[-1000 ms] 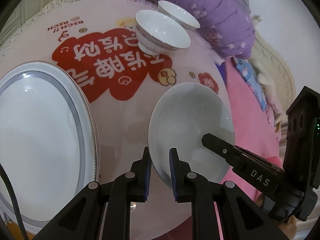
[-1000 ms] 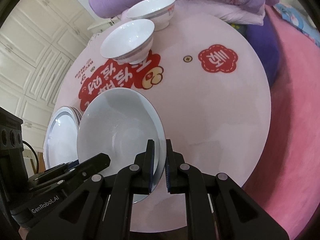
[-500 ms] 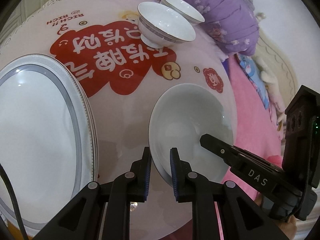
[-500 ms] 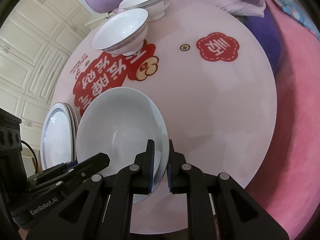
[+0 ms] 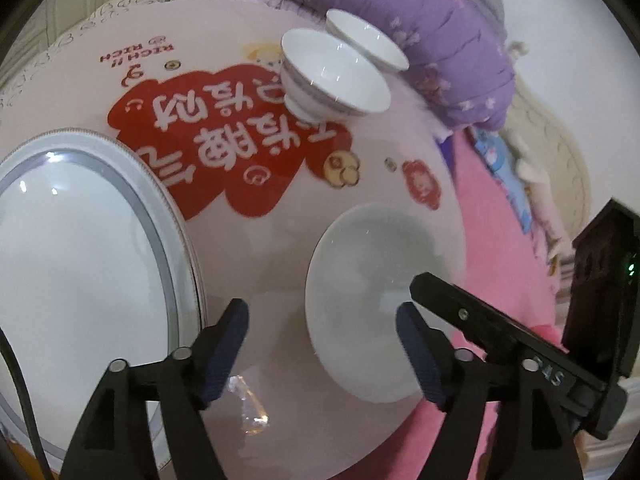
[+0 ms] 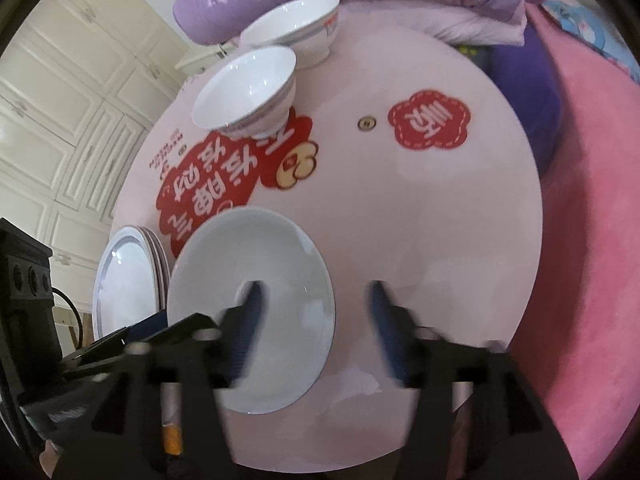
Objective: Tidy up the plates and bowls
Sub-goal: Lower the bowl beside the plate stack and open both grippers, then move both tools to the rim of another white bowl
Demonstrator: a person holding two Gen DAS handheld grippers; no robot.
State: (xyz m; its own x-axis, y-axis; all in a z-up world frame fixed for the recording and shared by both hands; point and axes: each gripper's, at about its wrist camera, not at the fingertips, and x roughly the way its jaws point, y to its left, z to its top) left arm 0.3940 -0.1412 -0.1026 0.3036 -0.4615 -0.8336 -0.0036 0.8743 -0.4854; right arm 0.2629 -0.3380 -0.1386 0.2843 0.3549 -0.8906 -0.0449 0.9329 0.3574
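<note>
A plain white deep plate (image 5: 372,280) (image 6: 256,300) lies on the round pink table near its front edge. My left gripper (image 5: 322,336) is open, its fingers on either side of the plate's left rim. My right gripper (image 6: 314,316) is open and blurred, straddling the plate's right rim. A stack of grey-rimmed plates (image 5: 80,264) (image 6: 128,280) sits at the left. Two white bowls stand at the far side: a nearer one (image 5: 332,76) (image 6: 248,92) and a farther one (image 5: 366,44) (image 6: 292,36).
The table (image 6: 420,220) carries a red printed design (image 5: 224,148). A purple quilt (image 5: 420,24) lies behind the bowls. Pink bedding (image 6: 580,240) is to the right. White cabinet doors (image 6: 60,128) stand at the left.
Both grippers were shut on the deep plate's rim; both have now opened, and the plate rests on the table.
</note>
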